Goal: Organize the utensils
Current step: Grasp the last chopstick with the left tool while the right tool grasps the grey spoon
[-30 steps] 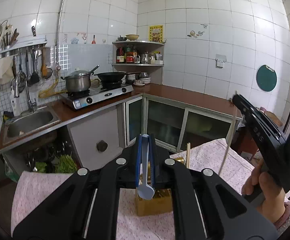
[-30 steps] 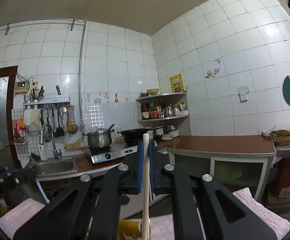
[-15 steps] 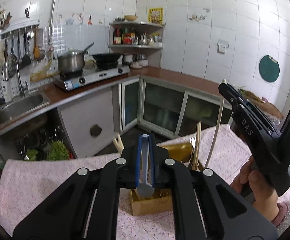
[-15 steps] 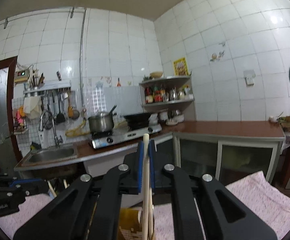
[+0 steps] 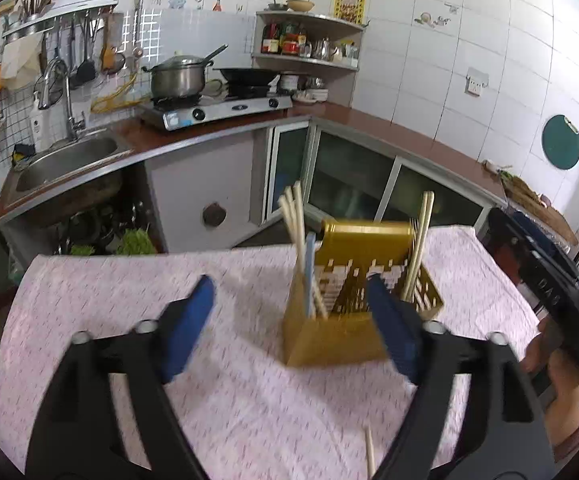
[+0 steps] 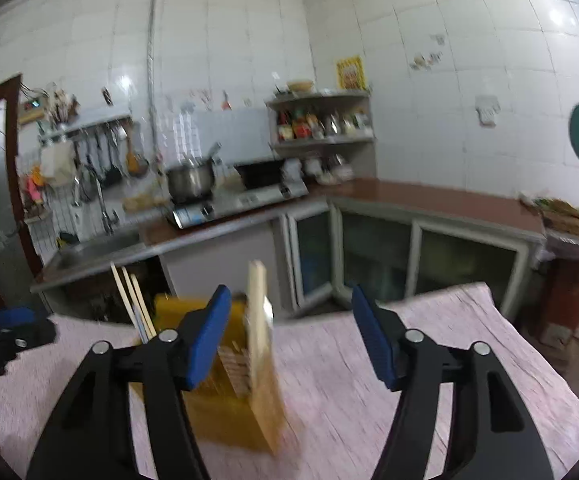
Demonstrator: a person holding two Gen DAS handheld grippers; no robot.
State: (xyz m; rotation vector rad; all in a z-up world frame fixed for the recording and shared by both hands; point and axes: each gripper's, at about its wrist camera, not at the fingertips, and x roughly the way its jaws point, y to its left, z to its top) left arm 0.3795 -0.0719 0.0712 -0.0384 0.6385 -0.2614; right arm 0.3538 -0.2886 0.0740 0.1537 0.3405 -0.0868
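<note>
A yellow slotted utensil holder (image 5: 337, 336) stands on the pink tablecloth (image 5: 129, 288). Pale chopsticks (image 5: 295, 228) and a light-blue spoon handle (image 5: 310, 264) stand in its left end, more chopsticks (image 5: 421, 240) in its right end. My left gripper (image 5: 289, 282) is just in front of the holder, jaws opening wide, pads touching nothing. In the right wrist view my right gripper (image 6: 289, 292) is also opening. A blurred pale chopstick (image 6: 259, 320) stands free in the holder (image 6: 225, 428) between its fingers, clear of both pads.
One loose chopstick (image 5: 369, 454) lies on the cloth near the front edge. A hand (image 5: 561, 380) holds the other gripper at the right. Beyond the table are the sink (image 5: 65, 160), the stove with a pot (image 5: 177, 80) and cabinets (image 5: 353, 184).
Both grippers came down toward the holder and opened. The left let go of the blue spoon and the right let go of its chopstick; both now stand in the holder.
</note>
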